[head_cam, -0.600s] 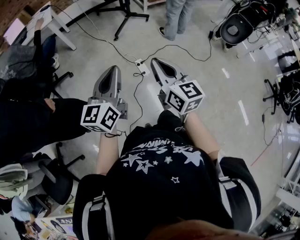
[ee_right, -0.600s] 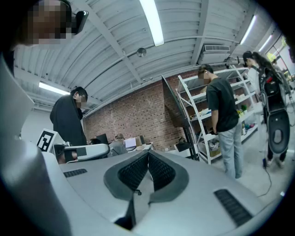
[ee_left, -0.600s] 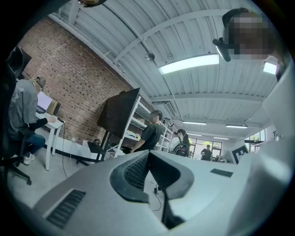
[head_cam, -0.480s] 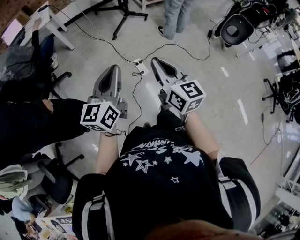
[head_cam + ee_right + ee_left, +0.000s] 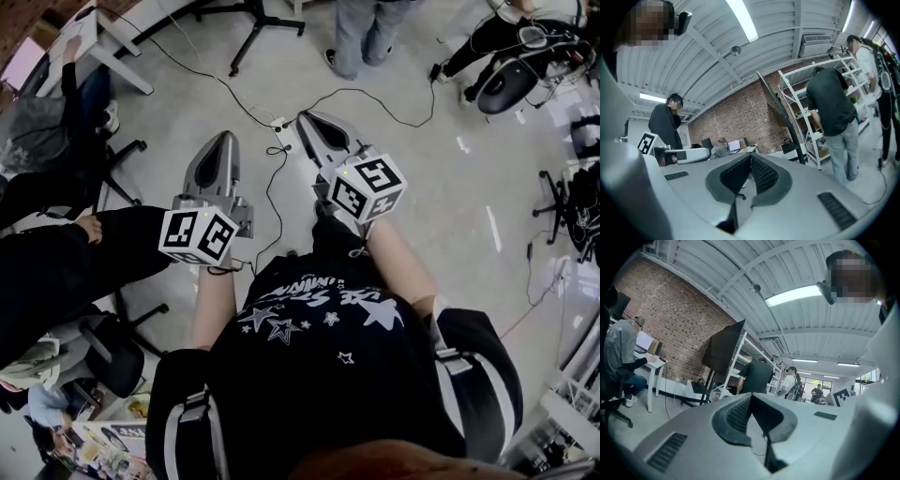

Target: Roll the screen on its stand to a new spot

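The screen (image 5: 724, 348) is a large dark panel on a black wheeled stand, standing ahead of me by white shelving and a brick wall. In the right gripper view the screen (image 5: 774, 105) shows edge-on and tilted. The stand's black legs (image 5: 251, 26) lie at the top of the head view, well beyond both grippers. My left gripper (image 5: 225, 139) and right gripper (image 5: 306, 119) are held level side by side in front of my body. Each has its jaw tips together with nothing between them, as the left gripper (image 5: 749, 394) and right gripper (image 5: 751, 155) show in their own views.
A power strip (image 5: 284, 133) with black cables lies on the floor just past the grippers. A person (image 5: 361, 33) stands by the shelving (image 5: 806, 108). Someone sits at my left (image 5: 56, 267), near a white table (image 5: 105, 45). An office chair (image 5: 511, 80) stands far right.
The head view has shifted a little, so the floor and chair slide down-right in the picture. Both grippers keep their place before my body and stay shut.
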Demonstrator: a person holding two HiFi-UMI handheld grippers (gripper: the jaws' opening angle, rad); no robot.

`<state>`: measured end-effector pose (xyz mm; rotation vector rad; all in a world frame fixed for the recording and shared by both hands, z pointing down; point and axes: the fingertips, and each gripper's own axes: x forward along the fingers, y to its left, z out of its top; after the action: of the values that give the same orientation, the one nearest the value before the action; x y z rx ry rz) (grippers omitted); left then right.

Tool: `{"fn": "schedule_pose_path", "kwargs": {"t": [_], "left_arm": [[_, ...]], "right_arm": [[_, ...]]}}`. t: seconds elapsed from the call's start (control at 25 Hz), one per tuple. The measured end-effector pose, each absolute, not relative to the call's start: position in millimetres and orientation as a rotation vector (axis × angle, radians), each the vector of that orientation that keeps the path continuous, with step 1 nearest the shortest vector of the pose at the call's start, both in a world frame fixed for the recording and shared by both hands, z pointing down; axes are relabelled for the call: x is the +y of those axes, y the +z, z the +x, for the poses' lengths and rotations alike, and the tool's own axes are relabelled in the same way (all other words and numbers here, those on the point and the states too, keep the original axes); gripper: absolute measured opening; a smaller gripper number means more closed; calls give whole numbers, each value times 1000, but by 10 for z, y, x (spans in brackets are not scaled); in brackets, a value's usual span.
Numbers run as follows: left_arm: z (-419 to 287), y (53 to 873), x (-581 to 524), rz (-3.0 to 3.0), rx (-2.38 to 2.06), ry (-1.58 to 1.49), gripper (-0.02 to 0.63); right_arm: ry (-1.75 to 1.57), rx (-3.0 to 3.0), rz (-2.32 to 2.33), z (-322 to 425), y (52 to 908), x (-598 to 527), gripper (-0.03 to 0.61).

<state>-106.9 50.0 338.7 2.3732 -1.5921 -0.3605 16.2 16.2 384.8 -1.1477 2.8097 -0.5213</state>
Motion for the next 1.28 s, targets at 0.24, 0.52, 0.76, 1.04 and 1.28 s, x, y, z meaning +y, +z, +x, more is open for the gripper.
{"fn": "schedule_pose_path", "kwargs": {"t": [0.24,0.52,0.76,1.04,1.28], "left_arm": [[-877,3340,38,2360,-1631,-348,11],[-674,3338,-266,2311,-1704,-334,11],[-750,3352,-403,2266,-1783,-330,11],[-910,3332,-698,2264,-1785,-350,11],[-962,3363,-1231,2310,-1697,-395,11]], "right_arm": [[-536,2806,-1089,356,3804,-374,6],[-544,2813,-1027,581,3771,-871,6],[-544,2835,-958,535,3760,-1134,7],[-540,2838,-978,389,3768,-1395,8],[-482,2833,-1062,372,3675,-1795,8]]}}
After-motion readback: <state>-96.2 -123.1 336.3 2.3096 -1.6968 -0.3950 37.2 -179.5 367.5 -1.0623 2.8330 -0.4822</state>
